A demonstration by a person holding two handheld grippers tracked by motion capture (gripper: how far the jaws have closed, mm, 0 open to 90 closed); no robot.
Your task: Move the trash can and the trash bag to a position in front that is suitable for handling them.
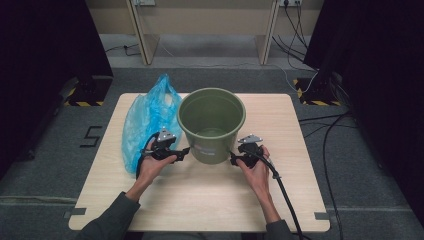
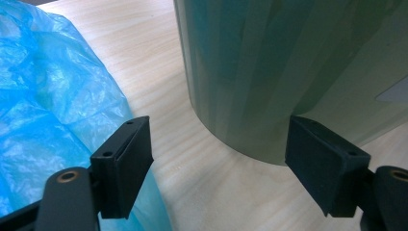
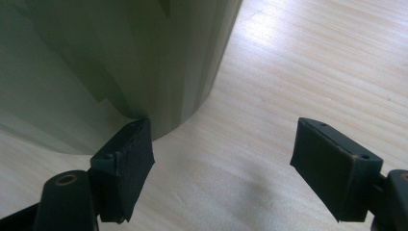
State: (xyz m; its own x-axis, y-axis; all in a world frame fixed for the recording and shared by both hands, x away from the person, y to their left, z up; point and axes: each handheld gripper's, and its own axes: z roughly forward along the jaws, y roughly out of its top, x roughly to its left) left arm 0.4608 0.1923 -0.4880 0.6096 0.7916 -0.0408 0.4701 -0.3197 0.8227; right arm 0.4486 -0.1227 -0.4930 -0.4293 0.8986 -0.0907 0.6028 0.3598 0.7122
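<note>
A: Item one, the bucket. Colour and place?

B: Green plastic, upright, open top, nothing visible inside. It stands on the wooden table, near the middle and toward the far half. A pale label shows on its near wall.

A: Item two?

B: A blue plastic bag, crumpled, lying on the table just left of the bucket and seeming to touch its side. In the left gripper view the bag sits at the left and the bucket wall at the right, with bare table between them.

A: Left gripper?

B: Held in the person's left hand, low at the bucket's left side, near its base. Jaws spread wide, nothing between them but table. The left one lies against the bag; the right one stands just in front of the bucket's foot, and I cannot tell if it touches.

A: Right gripper?

B: In the right hand, low at the bucket's right side, its cable trailing back over the table edge. Jaws spread, nothing pinched. In the right gripper view the left one sits right at the bucket's bottom edge; the other stands over bare table.

A: Surroundings?

B: Grey carpet floor, loose cables at the right.
</note>
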